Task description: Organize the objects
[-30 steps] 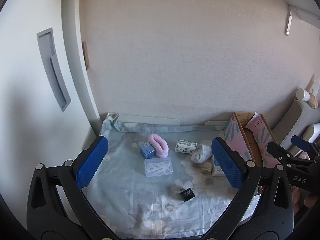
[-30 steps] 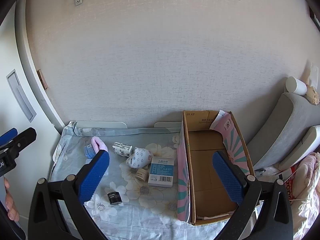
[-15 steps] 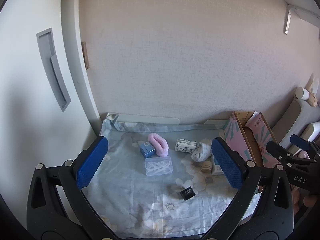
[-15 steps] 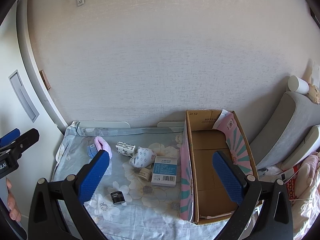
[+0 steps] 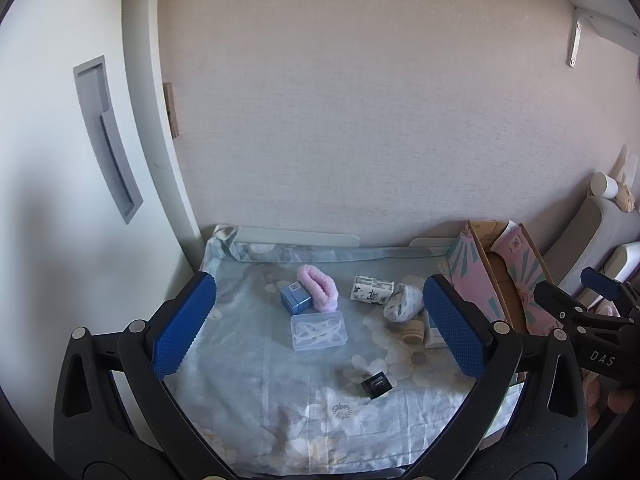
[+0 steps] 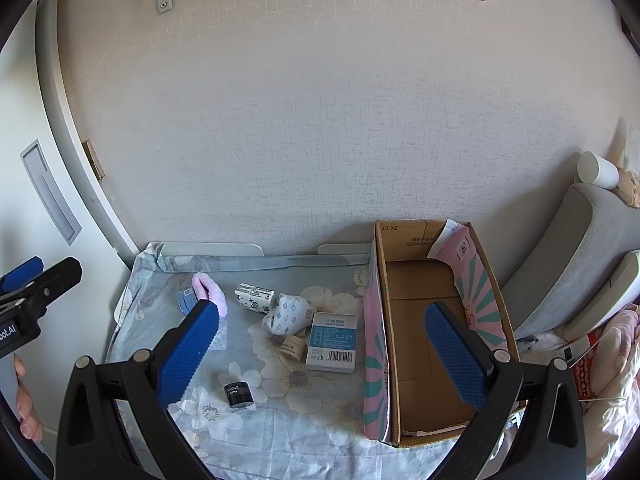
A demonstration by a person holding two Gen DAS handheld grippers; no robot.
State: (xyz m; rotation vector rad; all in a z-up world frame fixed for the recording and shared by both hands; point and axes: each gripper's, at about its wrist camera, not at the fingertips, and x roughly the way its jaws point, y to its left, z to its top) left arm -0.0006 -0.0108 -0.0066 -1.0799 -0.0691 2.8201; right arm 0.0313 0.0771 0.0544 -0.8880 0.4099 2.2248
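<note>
Blue pads: the left gripper [image 5: 320, 324] and the right gripper [image 6: 322, 354] are both being held with jaws spread wide and nothing between them, raised well above the table, apparently so that the whole layout is being taken in before a first pick.
Black jar: a small dark jar [image 6: 238, 395] is lying nearest the front edge, apart from the rest; white lettering is showing on its side but is too small to be read.
Floral cloth: the table is being covered by a pale blue flowered cloth [image 6: 304, 432], on which every loose item is resting.
Clear case: a transparent lidded case [image 5: 318, 330] is sitting just in front of the small blue box [image 5: 295, 299] and the pink fluffy band [image 5: 319, 287], which are touching each other.
White-and-blue carton: a flat carton [image 6: 333, 341] is lying label-up just beside the box wall; Chinese characters and a barcode are showing, the finer print being illegible.
Beige jar: a small round jar [image 6: 293, 347] is tucked against that carton, with the patterned cloth bundle [image 6: 289, 313] and a black-and-white printed pack [image 6: 255, 297] behind.
Cardboard box: the open box [image 6: 436, 280] is standing at the table's right end, seemingly empty and judged to be the destination; "ZX 07" is printed upside-down on its far flap.
Tool lettering: "DAS" is readable on the right gripper's body in the left view.
</note>
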